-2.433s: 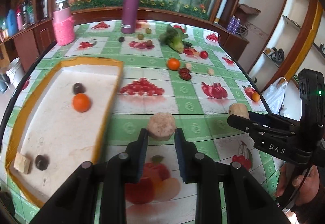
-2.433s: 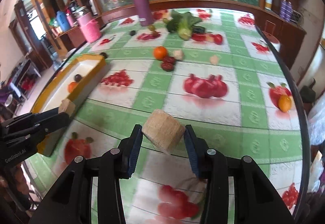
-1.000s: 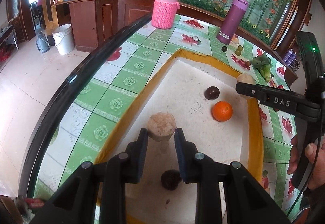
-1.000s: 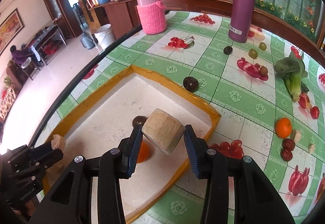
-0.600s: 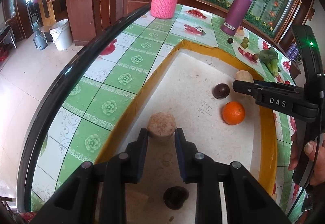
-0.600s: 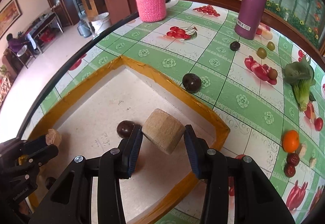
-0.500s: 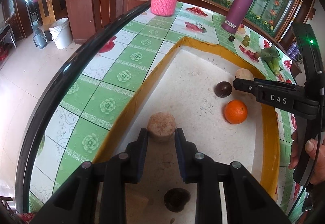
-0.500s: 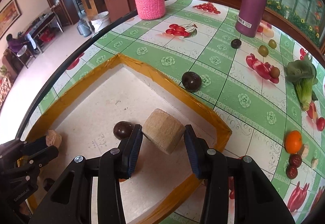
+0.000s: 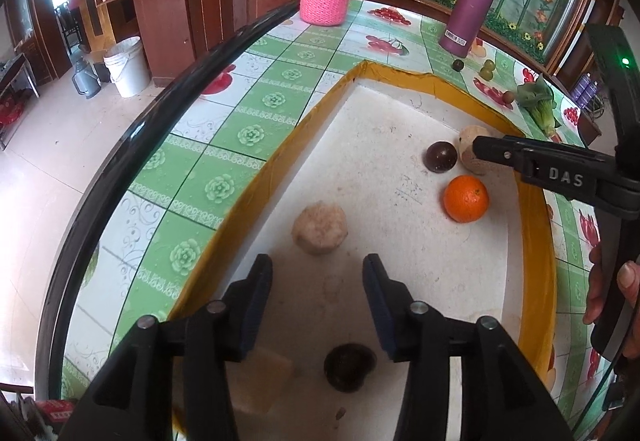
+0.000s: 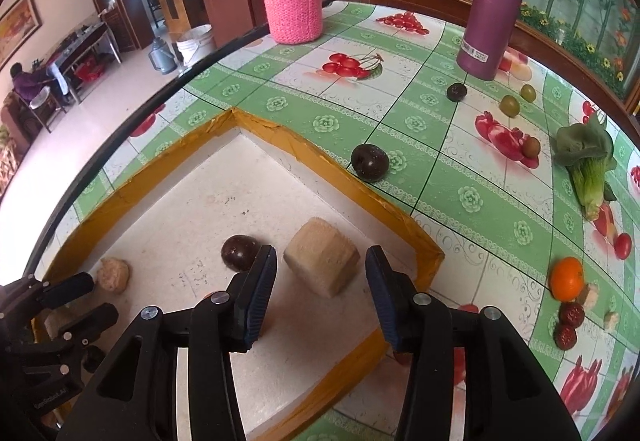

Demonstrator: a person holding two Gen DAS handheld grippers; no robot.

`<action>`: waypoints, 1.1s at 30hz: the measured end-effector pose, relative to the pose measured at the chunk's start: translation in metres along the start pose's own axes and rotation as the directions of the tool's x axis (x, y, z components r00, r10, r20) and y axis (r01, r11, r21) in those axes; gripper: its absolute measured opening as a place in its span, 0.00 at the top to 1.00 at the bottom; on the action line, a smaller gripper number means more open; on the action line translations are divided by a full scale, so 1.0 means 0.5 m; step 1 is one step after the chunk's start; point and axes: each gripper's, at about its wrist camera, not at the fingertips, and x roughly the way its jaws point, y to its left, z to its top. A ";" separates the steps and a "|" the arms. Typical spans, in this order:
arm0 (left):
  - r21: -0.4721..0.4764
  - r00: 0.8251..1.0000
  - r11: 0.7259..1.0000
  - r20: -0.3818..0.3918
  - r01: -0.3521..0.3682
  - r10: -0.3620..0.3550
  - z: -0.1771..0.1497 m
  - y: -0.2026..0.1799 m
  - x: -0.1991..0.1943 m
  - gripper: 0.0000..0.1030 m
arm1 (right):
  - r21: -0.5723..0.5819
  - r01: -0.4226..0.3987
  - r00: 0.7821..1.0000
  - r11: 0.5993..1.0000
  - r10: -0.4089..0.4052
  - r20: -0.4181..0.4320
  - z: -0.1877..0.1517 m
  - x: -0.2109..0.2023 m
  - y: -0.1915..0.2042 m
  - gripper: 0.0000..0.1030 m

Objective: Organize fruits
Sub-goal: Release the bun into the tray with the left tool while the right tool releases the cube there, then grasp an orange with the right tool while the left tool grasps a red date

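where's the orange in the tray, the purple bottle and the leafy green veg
orange [image 9: 466,198], left wrist view, middle of its peel
purple bottle [image 10: 493,5], right wrist view, middle of its body
leafy green vegetable [image 10: 585,153], right wrist view, on its dark leaves

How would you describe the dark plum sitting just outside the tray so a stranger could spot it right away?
Find the white tray with the yellow rim on the green checked tablecloth. Against the outside of its far edge, toward the purple bottle, sits one dark plum. It is the only dark fruit touching the rim from outside; the smaller one lies by the bottle.
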 end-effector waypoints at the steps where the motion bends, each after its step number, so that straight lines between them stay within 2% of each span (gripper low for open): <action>1: -0.002 1.000 1.000 0.002 -0.001 0.001 -0.003 0.001 -0.006 0.47 | 0.005 -0.006 1.000 1.000 0.006 0.011 -0.006 -0.013 0.000 0.56; 9: -0.004 1.000 1.000 0.026 -0.013 0.013 -0.019 -0.006 -0.053 0.33 | 0.070 -0.061 0.995 0.996 0.055 0.087 -0.086 -0.120 -0.018 0.53; 14: 0.007 0.999 1.000 0.043 0.008 -0.009 -0.024 -0.033 -0.083 0.24 | 0.166 -0.067 0.991 0.984 0.047 0.122 -0.161 -0.181 -0.072 0.48; 17: 0.025 0.998 0.999 0.048 0.035 -0.036 -0.025 -0.060 -0.096 0.22 | 0.242 -0.030 0.992 0.970 -0.001 0.129 -0.207 -0.207 -0.127 0.48; 20: 0.061 0.996 0.996 0.055 0.060 -0.064 -0.025 -0.098 -0.108 0.22 | 0.326 0.048 0.988 0.944 -0.092 0.121 -0.248 -0.229 -0.203 0.48; 23: 0.105 0.994 0.990 0.061 0.089 -0.096 -0.025 -0.138 -0.118 0.22 | 0.442 0.138 0.973 0.886 -0.205 0.109 -0.292 -0.259 -0.300 0.47; 27: 0.160 0.989 0.979 0.058 0.122 -0.133 -0.028 -0.187 -0.129 0.22 | 0.580 0.273 0.924 0.768 -0.376 0.063 -0.362 -0.312 -0.435 0.45; 31: 0.195 0.987 0.970 0.043 0.147 -0.158 -0.033 -0.224 -0.128 0.21 | 0.691 0.336 0.885 0.640 -0.465 0.000 -0.424 -0.340 -0.541 0.43; 33: 0.206 0.985 0.966 0.029 0.158 -0.168 -0.036 -0.239 -0.125 0.21 | 0.723 0.346 0.880 0.598 -0.474 -0.029 -0.443 -0.339 -0.576 0.43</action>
